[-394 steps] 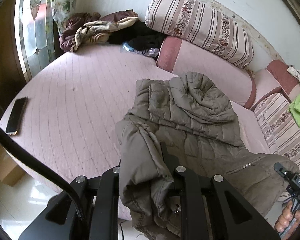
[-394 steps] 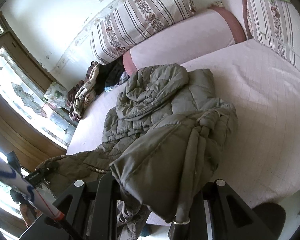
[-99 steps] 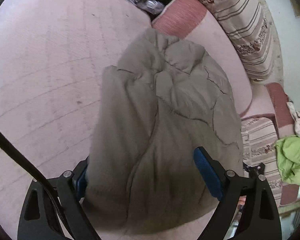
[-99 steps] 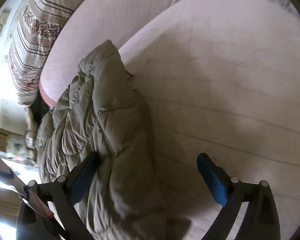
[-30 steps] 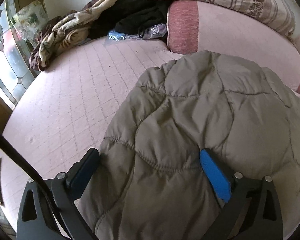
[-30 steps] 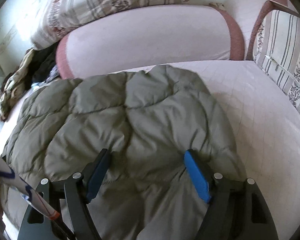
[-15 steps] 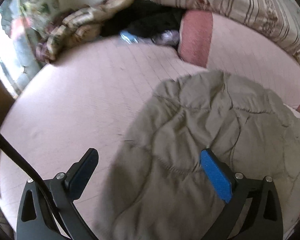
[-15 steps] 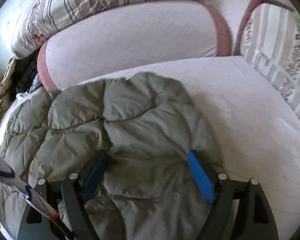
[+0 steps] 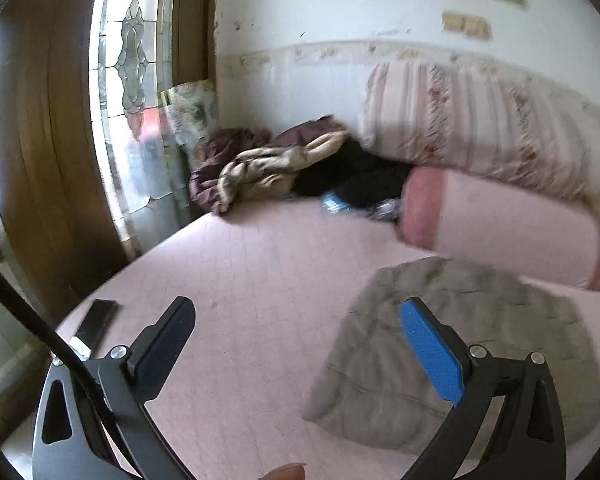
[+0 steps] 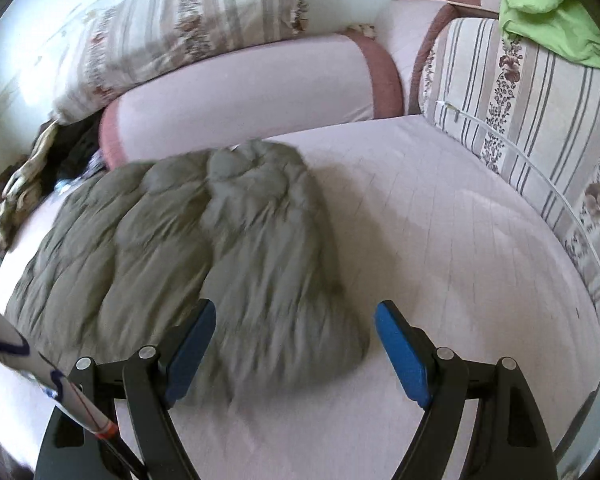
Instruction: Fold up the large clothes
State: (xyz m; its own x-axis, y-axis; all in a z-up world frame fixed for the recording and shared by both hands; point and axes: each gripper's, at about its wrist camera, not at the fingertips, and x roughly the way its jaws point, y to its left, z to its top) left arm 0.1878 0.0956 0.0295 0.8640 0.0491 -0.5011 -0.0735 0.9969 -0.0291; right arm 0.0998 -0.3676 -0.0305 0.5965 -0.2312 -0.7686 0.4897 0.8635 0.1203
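Note:
An olive quilted puffer jacket (image 10: 204, 248) lies folded in a flat bundle on the pink bed (image 10: 440, 240). In the left wrist view the jacket (image 9: 452, 340) lies at lower right. My left gripper (image 9: 296, 340) is open and empty, raised above the bed to the jacket's left. My right gripper (image 10: 292, 344) is open and empty, held above the jacket's near edge, with its left finger over the fabric and its right finger over bare bed.
A pile of other clothes (image 9: 284, 168) lies at the bed's far corner by the window (image 9: 136, 92). A pink bolster (image 9: 500, 228) and striped cushions (image 10: 540, 96) line the back. A phone (image 9: 96, 318) lies near the bed's left edge. A green cloth (image 10: 548, 4) sits on the right cushion.
Both grippers have pulled back and risen away from the jacket. The left view has swung up and left, so the jacket now lies to its right.

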